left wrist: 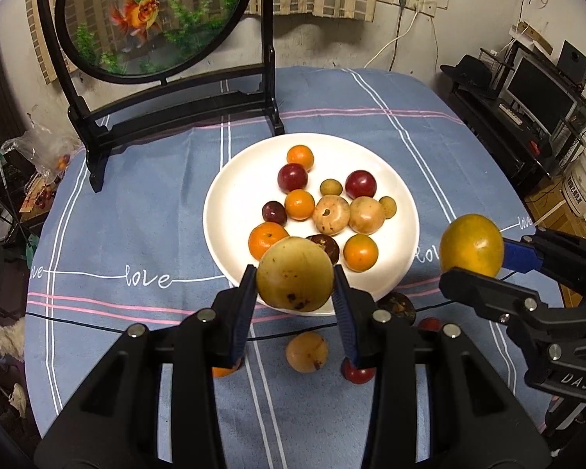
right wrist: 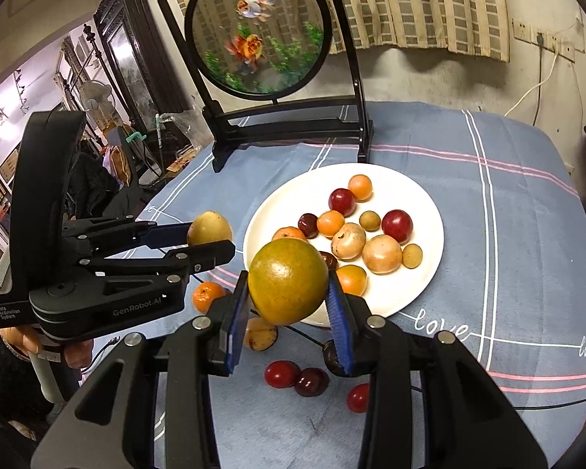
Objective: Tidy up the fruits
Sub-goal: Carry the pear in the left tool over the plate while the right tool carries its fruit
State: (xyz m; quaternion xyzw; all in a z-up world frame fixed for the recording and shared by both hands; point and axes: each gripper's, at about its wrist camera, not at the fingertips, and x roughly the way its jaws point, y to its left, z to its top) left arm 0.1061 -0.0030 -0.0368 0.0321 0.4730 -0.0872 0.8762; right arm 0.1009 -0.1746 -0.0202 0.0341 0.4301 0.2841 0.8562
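Left wrist: yellow fruit (left wrist: 295, 273) between hand-held gripper (left wrist: 295, 277) fingers.

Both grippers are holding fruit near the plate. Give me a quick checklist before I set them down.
1. Left gripper shut on the yellow fruit: ok, both pads touch its sides.
2. Right gripper shut on the green-orange fruit: ok.
3. Grippers apart from each other: ok, a gap shows between them in both views.
4. Free spot on the plate: ok, bare white along the left and far rim; the middle is crowded.
5. Left fruit over the plate: ok, at the near rim.
6. Right fruit over the plate: cannot tell; the left view puts it beyond the plate's right edge, its own view at the near-left rim.
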